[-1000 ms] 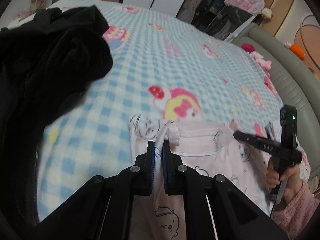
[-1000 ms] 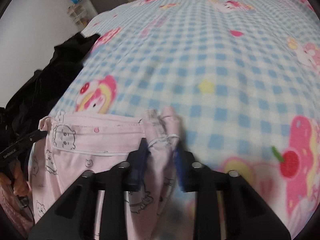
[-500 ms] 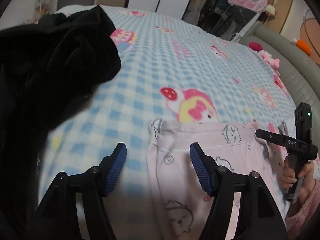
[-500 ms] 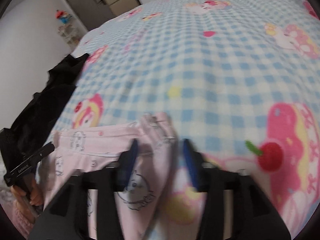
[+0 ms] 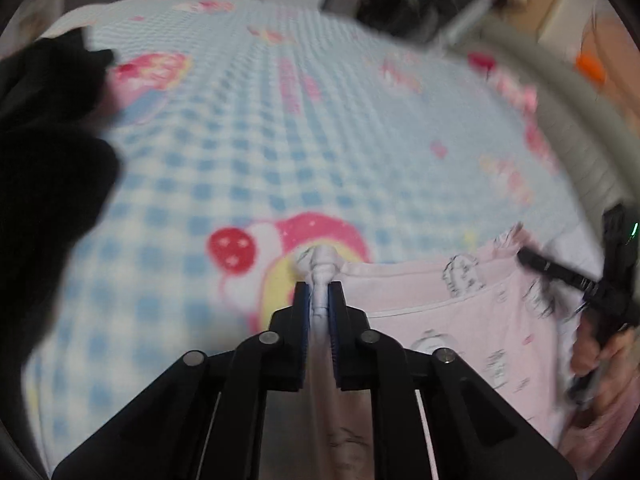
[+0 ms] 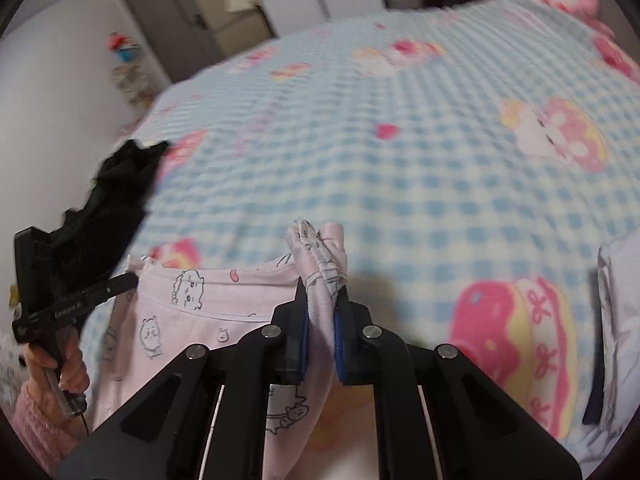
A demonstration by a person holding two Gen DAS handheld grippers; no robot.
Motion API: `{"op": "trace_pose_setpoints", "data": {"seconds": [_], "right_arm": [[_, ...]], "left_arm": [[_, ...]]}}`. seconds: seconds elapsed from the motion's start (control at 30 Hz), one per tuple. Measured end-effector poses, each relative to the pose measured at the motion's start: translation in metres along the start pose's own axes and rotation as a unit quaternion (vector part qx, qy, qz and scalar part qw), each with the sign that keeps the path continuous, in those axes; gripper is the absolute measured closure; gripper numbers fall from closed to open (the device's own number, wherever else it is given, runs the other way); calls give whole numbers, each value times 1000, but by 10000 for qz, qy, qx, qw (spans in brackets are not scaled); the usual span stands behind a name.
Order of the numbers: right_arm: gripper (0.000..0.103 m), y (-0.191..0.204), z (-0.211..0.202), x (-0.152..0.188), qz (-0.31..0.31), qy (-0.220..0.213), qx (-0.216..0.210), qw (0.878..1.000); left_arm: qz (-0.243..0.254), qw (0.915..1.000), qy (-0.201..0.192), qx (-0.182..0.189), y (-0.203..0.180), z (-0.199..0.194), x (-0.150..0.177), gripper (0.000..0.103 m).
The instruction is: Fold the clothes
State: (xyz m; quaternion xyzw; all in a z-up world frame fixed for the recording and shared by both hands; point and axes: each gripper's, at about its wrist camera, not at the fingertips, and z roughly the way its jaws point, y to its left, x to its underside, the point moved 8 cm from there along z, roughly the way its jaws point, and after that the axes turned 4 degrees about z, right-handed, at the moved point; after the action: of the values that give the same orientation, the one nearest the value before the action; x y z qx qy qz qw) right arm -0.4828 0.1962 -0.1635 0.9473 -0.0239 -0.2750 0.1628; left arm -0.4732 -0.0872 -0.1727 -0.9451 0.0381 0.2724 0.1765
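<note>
Between my left gripper's (image 5: pixel 319 298) blue pads sits one bunched corner of the pink garment (image 5: pixel 460 308); jaws have just been closing and now pinch it. Same on the right gripper (image 6: pixel 321 312): jaws just closed, pads clamped on the opposite bunched corner of that garment, fabric poking up past the tips. The waist edge runs taut between the two tools, and the printed cloth hangs below them. Ahead of both tools lies the blue checked bedspread (image 6: pixel 400 152) with cartoon prints. Left of my left tool, a black clothes heap (image 5: pixel 44 152) rests on the bedspread, apart from the pink piece. From the right wrist I see the hand (image 6: pixel 56 364) gripping the left tool's handle. Left view is motion-blurred.
</note>
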Motion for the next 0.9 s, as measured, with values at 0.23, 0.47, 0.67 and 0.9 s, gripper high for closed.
{"op": "trace_pose_setpoints", "data": {"seconds": [0.23,0.47,0.67,0.9], "right_arm": [[54,-25,-5,24,869,215,-280,9956],[52,11,-104,142,694,517,-963,9916],[52,54,-120,253,267,1007,-790,9914],[49,78,-129,278,-263,941,2,9952]], "left_arm": [[-327,9988,-345,143,-2,-67,28,58],[-1371,9876,-152,748,-34,-142,179,56],[-2065,9703,-82,1258,-56,-147,263,52],[-1546,9739,-84,1657,-83,-148,277,52]]}}
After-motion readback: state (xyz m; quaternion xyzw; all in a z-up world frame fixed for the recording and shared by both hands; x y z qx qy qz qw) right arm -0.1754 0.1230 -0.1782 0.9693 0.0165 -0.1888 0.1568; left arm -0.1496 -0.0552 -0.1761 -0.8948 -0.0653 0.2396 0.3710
